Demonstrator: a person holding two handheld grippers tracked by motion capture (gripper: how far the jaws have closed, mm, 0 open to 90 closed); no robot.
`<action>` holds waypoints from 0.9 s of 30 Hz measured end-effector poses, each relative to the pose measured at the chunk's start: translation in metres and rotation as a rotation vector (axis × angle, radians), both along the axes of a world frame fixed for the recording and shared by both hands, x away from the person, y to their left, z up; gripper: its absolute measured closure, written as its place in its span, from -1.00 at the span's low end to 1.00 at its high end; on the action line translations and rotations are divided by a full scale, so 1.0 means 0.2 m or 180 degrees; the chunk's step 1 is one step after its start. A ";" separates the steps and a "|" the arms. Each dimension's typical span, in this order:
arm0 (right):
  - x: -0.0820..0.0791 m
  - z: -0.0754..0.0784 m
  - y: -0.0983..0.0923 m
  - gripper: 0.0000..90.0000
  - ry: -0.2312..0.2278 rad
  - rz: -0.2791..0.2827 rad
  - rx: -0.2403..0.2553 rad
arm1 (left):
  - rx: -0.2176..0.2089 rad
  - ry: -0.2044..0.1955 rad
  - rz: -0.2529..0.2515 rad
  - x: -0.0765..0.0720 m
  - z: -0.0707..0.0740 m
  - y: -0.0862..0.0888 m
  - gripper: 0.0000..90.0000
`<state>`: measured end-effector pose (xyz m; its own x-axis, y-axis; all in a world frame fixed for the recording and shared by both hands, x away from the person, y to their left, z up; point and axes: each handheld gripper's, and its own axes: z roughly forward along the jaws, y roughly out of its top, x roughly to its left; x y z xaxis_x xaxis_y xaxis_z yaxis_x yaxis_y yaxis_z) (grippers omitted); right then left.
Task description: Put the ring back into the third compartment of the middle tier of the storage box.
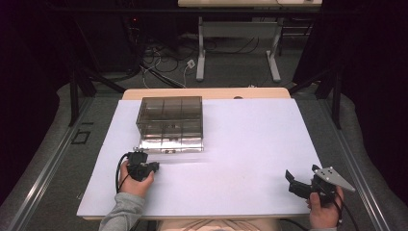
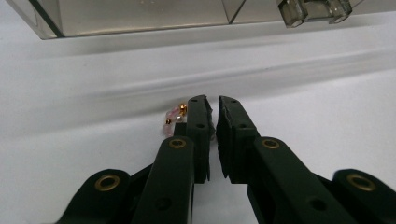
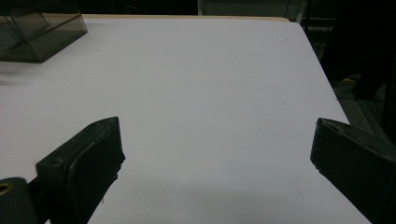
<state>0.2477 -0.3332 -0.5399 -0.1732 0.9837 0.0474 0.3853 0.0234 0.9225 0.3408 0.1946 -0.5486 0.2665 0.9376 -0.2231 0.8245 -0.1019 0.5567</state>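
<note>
**Left gripper view: jaws nearly shut at a small beaded piece**

Left gripper view shows your left gripper (image 2: 212, 105) with its jaws drawn almost together, a thin gap between the tips. A small beaded piece (image 2: 173, 117), pink and gold, lies on the white mat (image 2: 93, 93) at about ten o'clock from those tips, touching the outer side of the left jaw; part of it is hidden behind that jaw, so I cannot tell whether any of it is pinched. You seem to be at the pick-up step. Next, lift slowly and check that the piece comes along; if it stays down, reopen and set the tips around it. The clear compartment box (image 1: 170, 121) sits at twelve o'clock, near. Your right gripper (image 1: 294, 182) waits wide open and empty, well apart at three o'clock.
</note>
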 end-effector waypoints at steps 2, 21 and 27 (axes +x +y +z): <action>0.00 0.00 0.00 -0.96 -0.0021 -0.0009 0.0001 | 0.0028 -0.0017 -0.0006 0.00 0.00 0.00 0.85; 0.00 0.00 0.00 -0.96 -0.0008 -0.0017 0.0019 | 0.0053 -0.0058 0.0003 0.00 -0.01 0.00 0.92; 0.00 0.00 0.00 -0.96 0.0009 -0.0013 0.0036 | 0.0071 -0.0057 -0.0022 0.00 0.00 0.00 0.93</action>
